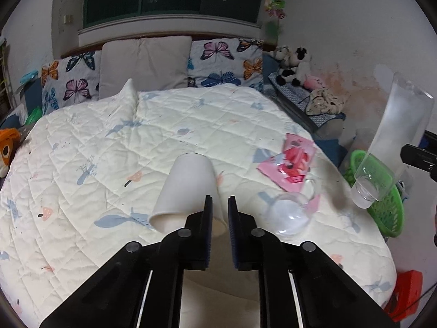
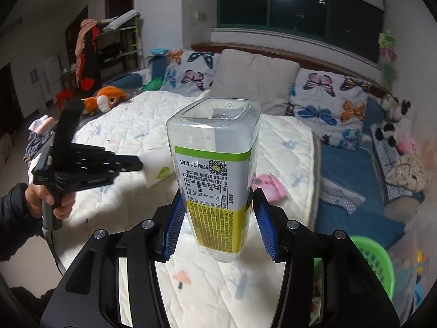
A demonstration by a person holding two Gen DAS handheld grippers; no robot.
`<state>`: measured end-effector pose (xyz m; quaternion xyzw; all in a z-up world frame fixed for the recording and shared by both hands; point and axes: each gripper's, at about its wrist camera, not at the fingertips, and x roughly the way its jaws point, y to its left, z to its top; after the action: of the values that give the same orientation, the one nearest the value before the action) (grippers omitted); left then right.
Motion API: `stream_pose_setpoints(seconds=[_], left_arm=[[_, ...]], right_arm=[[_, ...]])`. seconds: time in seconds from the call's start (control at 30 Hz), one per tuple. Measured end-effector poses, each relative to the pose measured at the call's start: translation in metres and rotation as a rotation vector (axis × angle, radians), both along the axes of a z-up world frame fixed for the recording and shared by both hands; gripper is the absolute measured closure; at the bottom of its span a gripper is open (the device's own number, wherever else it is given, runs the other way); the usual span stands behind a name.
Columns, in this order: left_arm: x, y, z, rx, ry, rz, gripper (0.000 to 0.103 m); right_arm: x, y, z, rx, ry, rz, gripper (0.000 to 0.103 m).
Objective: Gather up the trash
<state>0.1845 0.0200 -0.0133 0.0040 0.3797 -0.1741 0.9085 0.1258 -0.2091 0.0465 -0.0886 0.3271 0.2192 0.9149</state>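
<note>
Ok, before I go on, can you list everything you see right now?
paper cup: one, white, held in the left gripper above the quilt
bottle: one, clear with a green and yellow label, held base up in the right gripper
pink packet: one, on the quilt
clear container: one, on the quilt by the packet
basket: one, green, beside the bed
quilt: one, white, covering the bed
pillows: three, one grey between two butterfly-print, at the headboard
plush toys: orange on one side of the bed, black and white on the other
left gripper: black, shut on the cup
right gripper: black with blue pads, shut on the bottle
hand: one, holding the left gripper
</note>
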Motion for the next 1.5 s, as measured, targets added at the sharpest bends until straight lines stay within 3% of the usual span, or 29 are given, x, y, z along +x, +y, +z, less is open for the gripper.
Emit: stream_pose_setpoints(seconds=[0.23, 0.3, 0.33, 0.37, 0.43, 0.5, 0.57, 0.7, 1.1, 1.13, 1.2, 1.5], left_arm=[[-0.005, 0.002, -0.002, -0.022, 0.031, 0.003, 0.092], [-0.006, 0.003, -0.001, -0.017, 0.027, 0.005, 0.084], [-0.007, 0.005, -0.001, -0.023, 0.026, 0.007, 0.073], [-0.009, 0.007, 0.001, -0.021, 0.011, 0.014, 0.056], [-0.012, 0.009, 0.003, -0.007, -0.023, 0.035, 0.04], [-0.012, 0.01, 0.003, -0.012, -0.027, 0.029, 0.039], [-0.01, 0.01, 0.001, 0.007, -0.029, 0.046, 0.024], [-0.002, 0.009, -0.004, 0.03, -0.034, 0.044, 0.013], [0.042, -0.002, -0.041, 0.111, 0.047, 0.093, 0.01], [0.044, -0.002, -0.043, 0.113, 0.054, 0.095, 0.012], [0.048, -0.001, -0.047, 0.112, 0.071, 0.098, 0.028], [0.032, -0.004, -0.036, 0.108, 0.033, 0.086, 0.038]], right_arm=[[-0.011, -0.028, -0.007, 0.006, 0.011, -0.074, 0.053], [-0.013, -0.036, -0.008, 0.016, 0.013, -0.095, 0.053], [-0.014, -0.041, -0.009, 0.02, 0.015, -0.107, 0.053], [-0.015, -0.045, -0.01, 0.027, 0.019, -0.119, 0.053], [-0.018, -0.054, -0.013, 0.032, 0.023, -0.14, 0.053], [-0.019, -0.062, -0.015, 0.039, 0.028, -0.163, 0.053], [-0.022, -0.069, -0.015, 0.051, 0.029, -0.184, 0.053], [-0.029, -0.081, -0.015, 0.067, 0.023, -0.216, 0.053], [-0.037, -0.102, -0.023, 0.075, 0.046, -0.281, 0.053], [-0.037, -0.103, -0.023, 0.076, 0.047, -0.287, 0.053], [-0.039, -0.104, -0.024, 0.069, 0.045, -0.299, 0.053], [-0.048, -0.119, -0.025, 0.083, 0.049, -0.343, 0.053]])
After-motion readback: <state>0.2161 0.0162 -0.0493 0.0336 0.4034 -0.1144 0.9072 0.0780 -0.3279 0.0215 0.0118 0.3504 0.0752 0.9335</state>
